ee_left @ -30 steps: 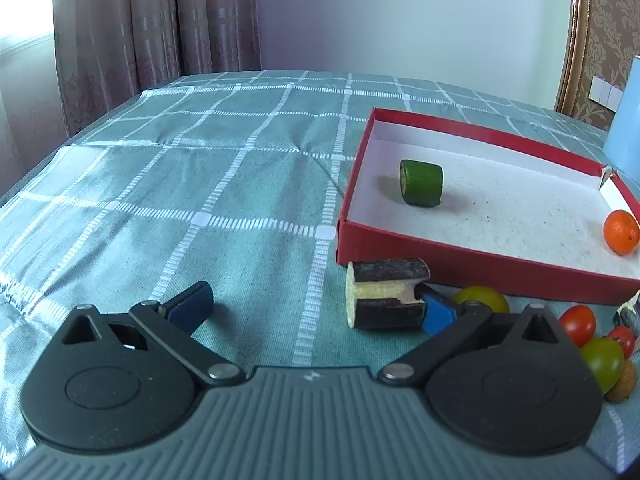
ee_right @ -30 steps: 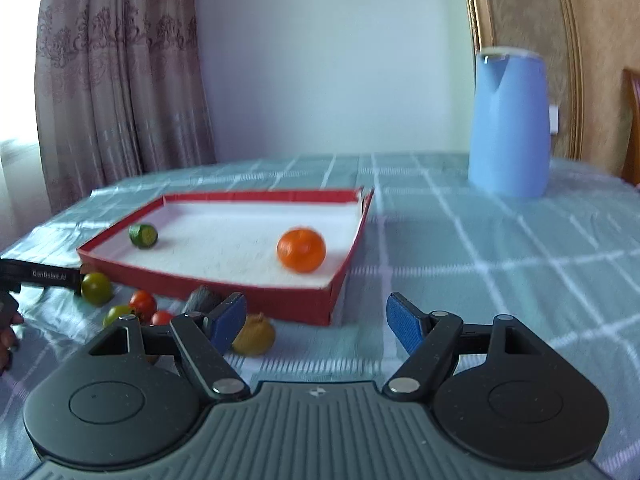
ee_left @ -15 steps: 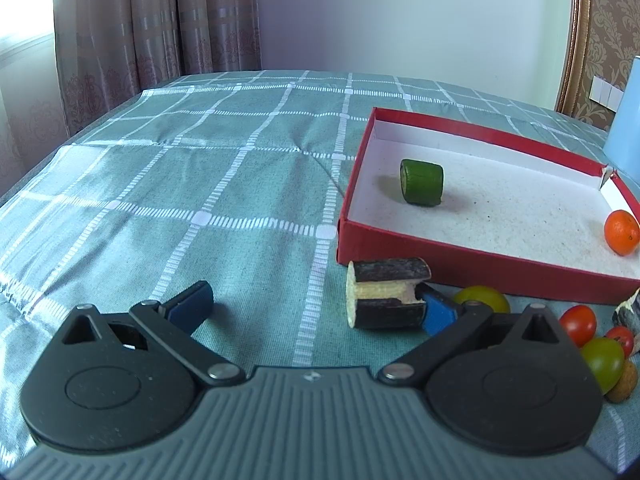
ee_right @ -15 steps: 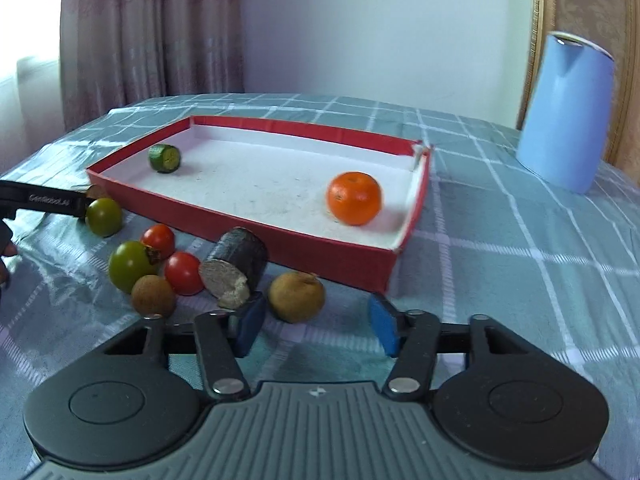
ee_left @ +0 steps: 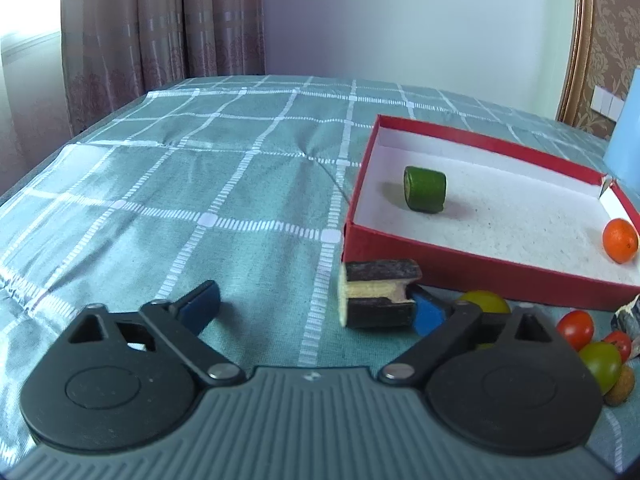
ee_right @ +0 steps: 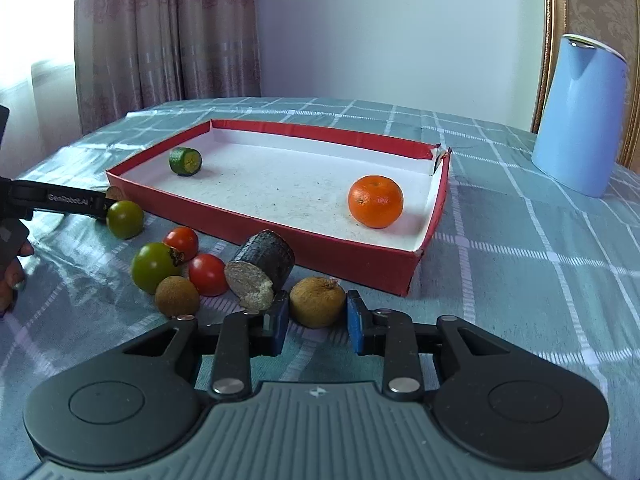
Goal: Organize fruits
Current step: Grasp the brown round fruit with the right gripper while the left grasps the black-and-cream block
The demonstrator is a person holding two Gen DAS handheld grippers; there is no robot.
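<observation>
My right gripper [ee_right: 316, 326] is closing, and its blue pads touch both sides of a brown round fruit [ee_right: 318, 306] lying in front of the red box [ee_right: 280, 236]. My left gripper [ee_left: 314, 308] stands wide with its jaws closing. A dark cut stalk piece [ee_left: 376, 300] lies between them against the right pad [ee_left: 426, 314], and the left pad is well apart from it. Inside the box [ee_left: 480, 276] lie an orange [ee_right: 375, 201] and a green cut piece [ee_right: 185, 161].
Loose on the cloth by the box front are red tomatoes [ee_right: 182, 240], green tomatoes [ee_right: 154, 266], a second brown fruit [ee_right: 177, 296] and another dark stalk piece [ee_right: 260, 270]. A blue kettle [ee_right: 576, 120] stands at the far right. A hand [ee_right: 12, 276] shows at the left edge.
My right gripper swung down toward the loose fruits and its jaws narrowed onto the brown fruit. The left gripper stayed put and its jaws narrowed a little.
</observation>
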